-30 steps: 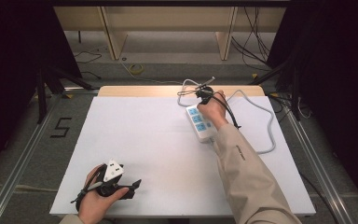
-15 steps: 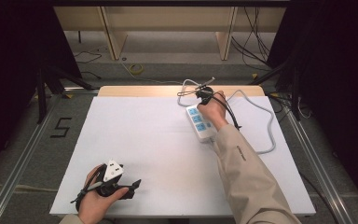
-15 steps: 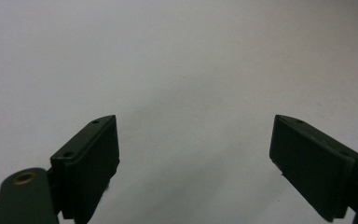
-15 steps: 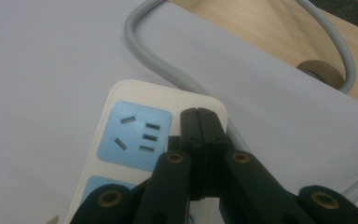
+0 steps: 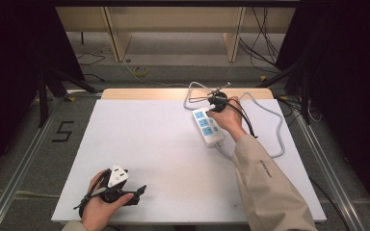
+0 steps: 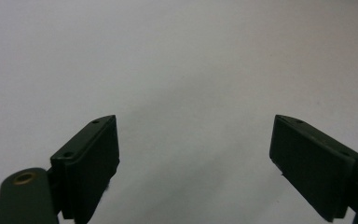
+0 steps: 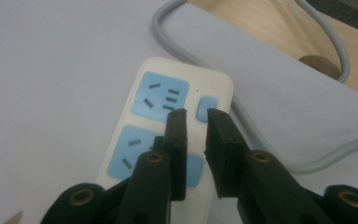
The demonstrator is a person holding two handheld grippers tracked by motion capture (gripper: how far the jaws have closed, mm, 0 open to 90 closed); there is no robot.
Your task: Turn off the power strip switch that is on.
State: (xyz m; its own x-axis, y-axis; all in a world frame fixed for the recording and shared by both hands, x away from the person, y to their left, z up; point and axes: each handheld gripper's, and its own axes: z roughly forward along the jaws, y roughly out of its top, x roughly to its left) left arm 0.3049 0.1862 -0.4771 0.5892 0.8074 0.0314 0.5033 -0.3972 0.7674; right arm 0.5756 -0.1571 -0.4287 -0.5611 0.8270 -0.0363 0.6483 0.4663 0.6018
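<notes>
A white power strip (image 5: 206,127) with blue sockets lies at the far right of the white table, its grey cable (image 5: 280,129) looping beside it. My right gripper (image 5: 212,109) hovers over the strip's far end. In the right gripper view its tips (image 7: 196,115) hang just above the blue switch button (image 7: 207,108) on the power strip (image 7: 161,100). Its jaws have just been opening; a narrow gap shows and nothing is between them. My left gripper (image 5: 138,191) rests near the front left edge, open wide over the bare table (image 6: 193,140).
The white table sheet (image 5: 149,139) has a wooden strip (image 5: 144,93) along its far edge. The grey cable (image 7: 265,140) curves past the strip's end. Wooden shelf legs, loose cables and metal rails stand on the floor beyond and beside the table.
The right hand and its gripper have shifted slightly over the far end of the power strip. The left hand has stayed where it was.
</notes>
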